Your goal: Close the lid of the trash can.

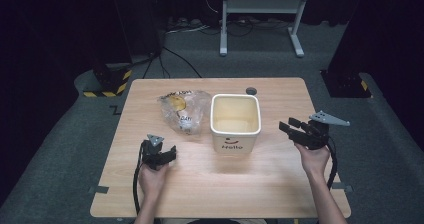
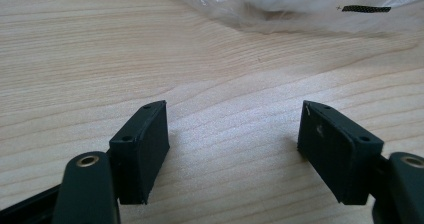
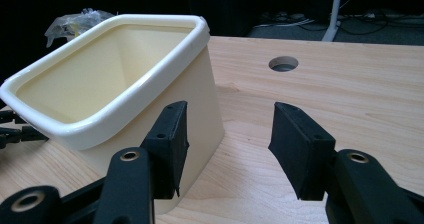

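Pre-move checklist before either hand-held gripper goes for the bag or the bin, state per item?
1. Left hand-held gripper jaws apart, nothing between them: ok.
2. Right hand-held gripper jaws apart, nothing between them: ok.
3. Clear plastic bag lies on the table just ahead of the left hand-held gripper, bare wood between: ok.
4. Cream bin upright, open top: ok.
5. Bin empty: cannot tell, floor partly hidden.
6. Right hand-held gripper apart from the bin wall: cannot tell, its left jaw overlaps the wall in its own view.

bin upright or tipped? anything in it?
Upright and empty: the cream bin stands on its base on the table, and its inside shows bare walls.
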